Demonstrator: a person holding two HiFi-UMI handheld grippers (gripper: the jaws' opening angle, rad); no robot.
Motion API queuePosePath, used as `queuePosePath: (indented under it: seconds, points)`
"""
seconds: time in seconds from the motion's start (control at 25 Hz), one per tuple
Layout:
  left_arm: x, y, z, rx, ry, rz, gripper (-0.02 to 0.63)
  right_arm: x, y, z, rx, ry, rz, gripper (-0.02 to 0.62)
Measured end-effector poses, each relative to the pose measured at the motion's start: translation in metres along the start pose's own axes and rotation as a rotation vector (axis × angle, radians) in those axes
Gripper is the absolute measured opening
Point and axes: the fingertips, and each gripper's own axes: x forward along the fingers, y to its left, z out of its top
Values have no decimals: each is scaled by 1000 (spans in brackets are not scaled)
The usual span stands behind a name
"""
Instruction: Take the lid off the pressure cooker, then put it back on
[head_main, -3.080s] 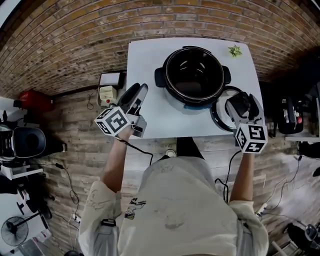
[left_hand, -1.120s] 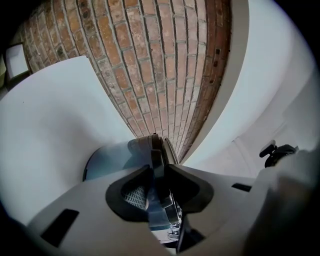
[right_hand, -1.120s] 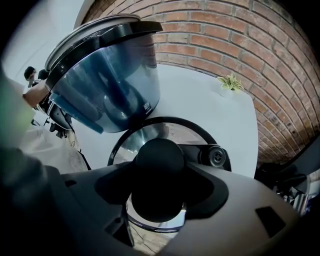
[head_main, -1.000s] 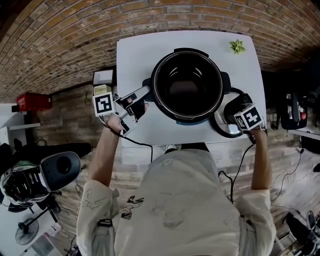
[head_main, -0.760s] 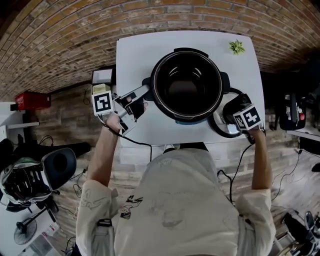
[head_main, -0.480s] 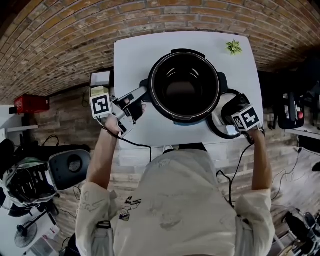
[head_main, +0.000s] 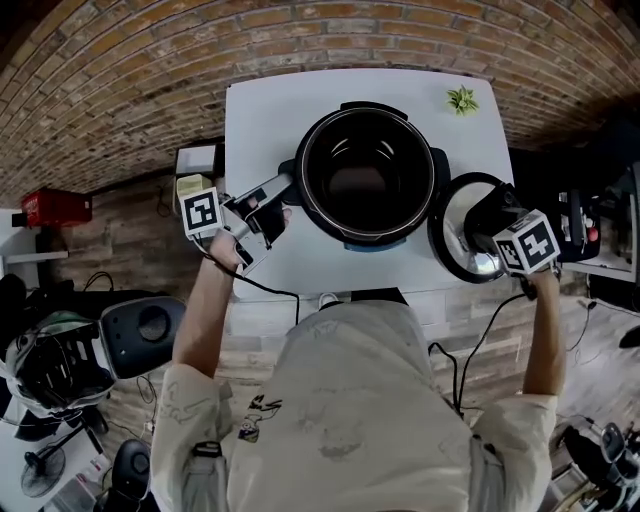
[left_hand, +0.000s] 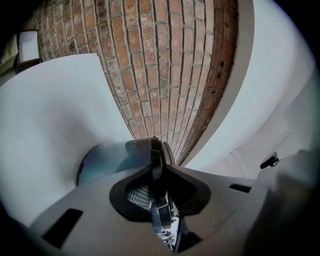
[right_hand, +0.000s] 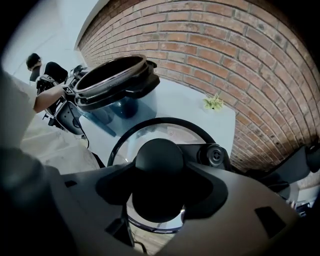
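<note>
The black pressure cooker stands open on the white table. My left gripper points level at the pot's left side handle. Its jaws have just been closing and now pinch that thin handle edge between them. My right gripper points down and is shut on the black knob of the glass lid. The lid hangs lifted to the right of the pot, above the table's right front corner. In the right gripper view the lid's black rim curves round the knob, with the pot beyond it.
A small green plant stands at the table's far right corner. A white box sits off the table's left edge. A cable hangs below the table's front edge. A brick wall runs behind the table. Machines stand on the floor at left and right.
The right gripper has risen with the lid, which has come up off the table and shifted right. The left gripper has stayed at the pot's left handle.
</note>
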Motion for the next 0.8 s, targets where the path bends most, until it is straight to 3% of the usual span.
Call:
queuePosePath:
  seconds: [0.4, 0.6, 0.8]
  points:
    - [-1, -2, 1, -20, -27, -30, 75, -121, -2, 30, -69, -44, -50, 293]
    - [-2, -4, 2, -23, -35, -40, 75, -160, 17, 62, -105, -114, -14, 293]
    - [0, -4, 2, -35, -46, -57, 74, -165, 45, 107, -201, -156, 36, 293]
